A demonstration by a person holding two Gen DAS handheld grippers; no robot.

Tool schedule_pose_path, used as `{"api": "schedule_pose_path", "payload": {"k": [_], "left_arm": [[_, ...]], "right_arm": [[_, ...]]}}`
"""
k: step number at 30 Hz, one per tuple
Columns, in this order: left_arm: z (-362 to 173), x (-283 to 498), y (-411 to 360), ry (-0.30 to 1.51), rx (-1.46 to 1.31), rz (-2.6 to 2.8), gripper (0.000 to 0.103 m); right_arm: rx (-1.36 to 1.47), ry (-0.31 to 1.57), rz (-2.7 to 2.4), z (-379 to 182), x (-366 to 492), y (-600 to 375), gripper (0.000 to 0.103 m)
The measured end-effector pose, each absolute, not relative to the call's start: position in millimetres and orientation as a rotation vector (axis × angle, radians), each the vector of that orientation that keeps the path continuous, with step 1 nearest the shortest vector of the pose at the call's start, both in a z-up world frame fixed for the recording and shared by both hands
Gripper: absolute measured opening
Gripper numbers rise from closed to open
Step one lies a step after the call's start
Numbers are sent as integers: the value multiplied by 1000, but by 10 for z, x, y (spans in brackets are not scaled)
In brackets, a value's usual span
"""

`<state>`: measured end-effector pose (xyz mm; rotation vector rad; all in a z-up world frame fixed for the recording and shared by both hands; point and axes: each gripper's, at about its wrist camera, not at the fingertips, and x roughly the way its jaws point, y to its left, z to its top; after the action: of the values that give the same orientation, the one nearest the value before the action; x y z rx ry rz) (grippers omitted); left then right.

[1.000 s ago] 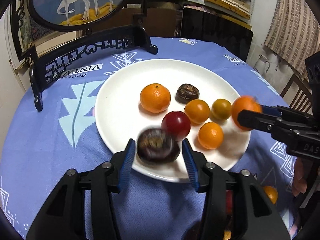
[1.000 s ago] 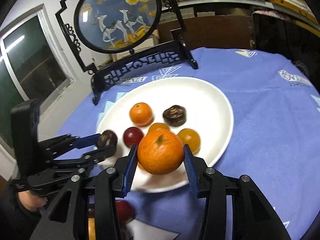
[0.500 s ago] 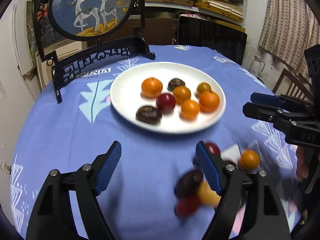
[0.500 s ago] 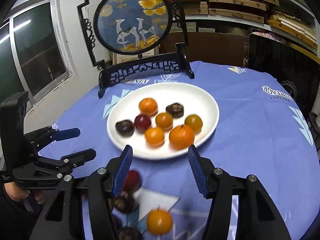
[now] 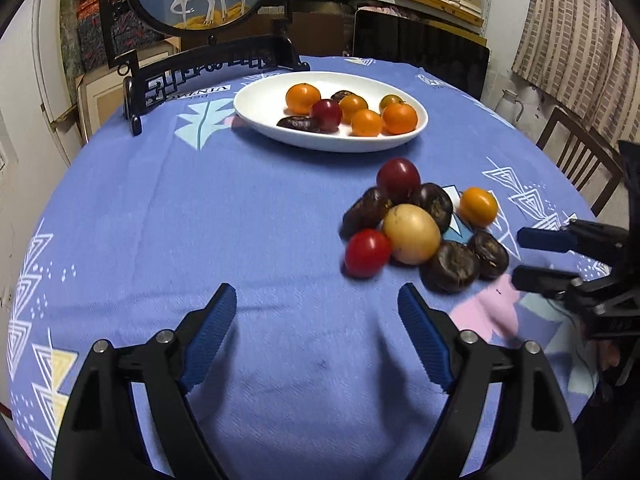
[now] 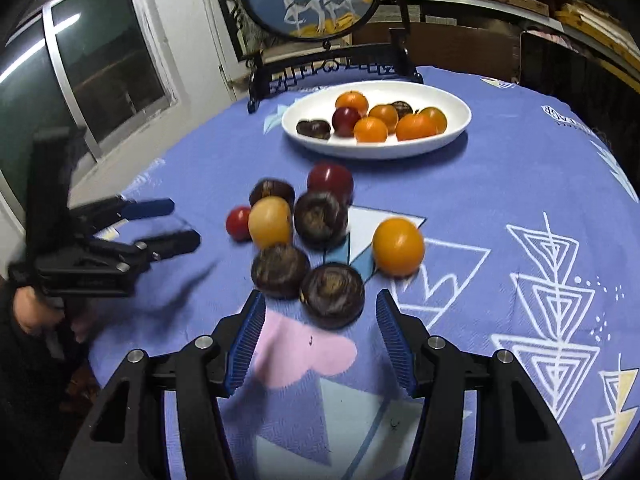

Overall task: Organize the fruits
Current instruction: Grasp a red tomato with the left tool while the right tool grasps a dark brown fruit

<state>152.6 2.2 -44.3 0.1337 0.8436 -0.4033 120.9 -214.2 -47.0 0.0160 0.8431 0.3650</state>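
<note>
Both grippers hang spread and empty: the right gripper (image 6: 320, 332) faces a dark fruit (image 6: 332, 294) just before it. The left gripper (image 5: 316, 336) hovers short of the loose pile, well short of the plate (image 5: 260, 120). Next comes a pick, judging by this: close squarely, gently.

bare cloth (image 5: 168, 220) left | fruit pile (image 5: 412, 228) blocks right

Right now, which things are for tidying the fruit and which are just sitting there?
For the job: white plate with fruit, loose fruit pile, left gripper, right gripper.

Just there: deer picture stand, blue tablecloth, wooden chair.
</note>
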Motion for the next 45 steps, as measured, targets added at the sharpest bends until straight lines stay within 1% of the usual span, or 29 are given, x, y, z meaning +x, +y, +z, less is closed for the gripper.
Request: {"api": "schedule_pose_path", "payload": {"k": [7,10,18,21,22,23,26,31,36,37,39,41,44,45], "left_arm": [[-465,1411,-89,837,164,-417,80],[-476,1418,-104,841,172,-409,80],[-512,1468,-179,861,194,-403,80],[-514,1495,-205,867,204,-399,80],[-515,1503,-213,870,210,-395,80],[-517,1514,-218,872,215,-390,80],[-512,1561,-232,876,234,-368,80],[-478,1695,-292,861,288,-352,80],[-537,1888,-371,871,354,-331,80],[-545,1912,-380,872,361,-333,79],[-564,1955,-416,864,388,-338,71],[-579,1977,-455,861,403,-354,60],[-606,2013,-525,854,434,-378,49],[-605,2020,-538,851,436,-384,48]], "right_arm": [[1,884,309,-615,1404,-2048,57],[-3,889,316,-628,1465,-2017,50],[64,900,366,-648,1545,-2065,50],[36,895,380,-635,1546,-2007,50],[17,891,387,-627,1537,-1970,49],[5,888,393,-622,1530,-1946,40],[32,882,400,-612,1533,-1987,40],[242,818,450,-566,1493,-2344,40],[246,801,480,-538,1433,-2352,40],[252,799,483,-536,1429,-2359,40],[258,803,485,-535,1436,-2363,40],[257,807,486,-538,1447,-2361,40],[254,811,488,-547,1456,-2357,40],[256,810,489,-546,1457,-2356,40]]}}
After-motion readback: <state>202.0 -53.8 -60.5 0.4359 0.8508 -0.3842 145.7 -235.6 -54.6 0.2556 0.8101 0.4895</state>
